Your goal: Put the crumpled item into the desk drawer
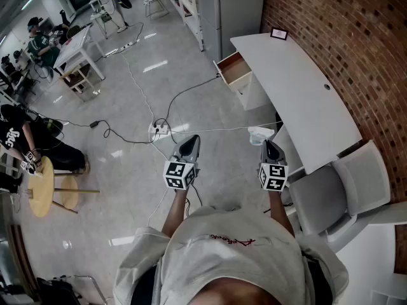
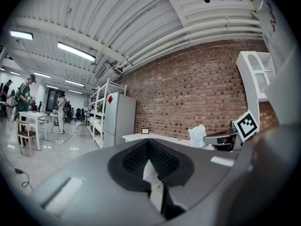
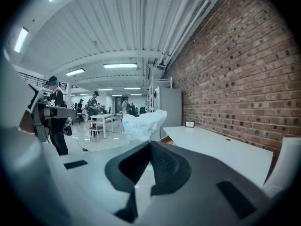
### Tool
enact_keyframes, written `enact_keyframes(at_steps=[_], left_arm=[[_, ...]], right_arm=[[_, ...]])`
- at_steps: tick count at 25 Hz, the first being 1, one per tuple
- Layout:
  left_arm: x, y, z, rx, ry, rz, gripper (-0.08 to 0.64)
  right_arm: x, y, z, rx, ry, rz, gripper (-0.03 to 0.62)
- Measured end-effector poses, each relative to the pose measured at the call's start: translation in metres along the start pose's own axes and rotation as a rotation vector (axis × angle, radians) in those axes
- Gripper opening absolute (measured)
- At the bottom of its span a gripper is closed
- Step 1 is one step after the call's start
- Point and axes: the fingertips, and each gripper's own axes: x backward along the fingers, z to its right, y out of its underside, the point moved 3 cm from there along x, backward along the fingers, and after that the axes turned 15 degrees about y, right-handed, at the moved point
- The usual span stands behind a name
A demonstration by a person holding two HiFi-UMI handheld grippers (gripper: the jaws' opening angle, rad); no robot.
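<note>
The right gripper (image 1: 267, 142) has its jaws pinched on the crumpled white item (image 3: 141, 123), possibly paper, beside the white table (image 1: 299, 94), well short of its open drawer (image 1: 236, 70). The left gripper (image 1: 191, 140) has its jaws together, empty.

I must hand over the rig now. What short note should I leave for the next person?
Left gripper: shut, empty, over the floor.
Right gripper: shut on the crumpled item, pinched at its tips, beside the near end of the desk.
Drawer: open, at the desk's far end.
Done: item is in the gripper.
Left: carry it to the drawer and drop it in.
</note>
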Motion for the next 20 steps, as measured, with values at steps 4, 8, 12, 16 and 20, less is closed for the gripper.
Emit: enact_keyframes(at_steps=[4, 8, 12, 16, 20], left_arm=[[-0.004, 0.001, 0.002, 0.005, 0.004, -0.005, 0.009], [-0.006, 0.003, 0.005, 0.002, 0.004, -0.013, 0.009], [-0.006, 0.005, 0.005, 0.000, 0.002, -0.015, 0.009], [-0.009, 0.008, 0.008, 0.001, -0.001, -0.020, 0.009], [-0.017, 0.011, 0.012, 0.016, -0.002, -0.029, 0.009]], right_arm=[[-0.001, -0.001, 0.004, 0.003, 0.002, -0.004, 0.012], [-0.001, 0.001, 0.007, 0.000, 0.005, -0.008, 0.012], [-0.002, 0.003, 0.008, -0.001, 0.005, -0.012, 0.012], [-0.002, 0.006, 0.011, -0.016, -0.001, -0.008, 0.012], [-0.002, 0.009, 0.015, -0.014, -0.009, -0.012, 0.012]])
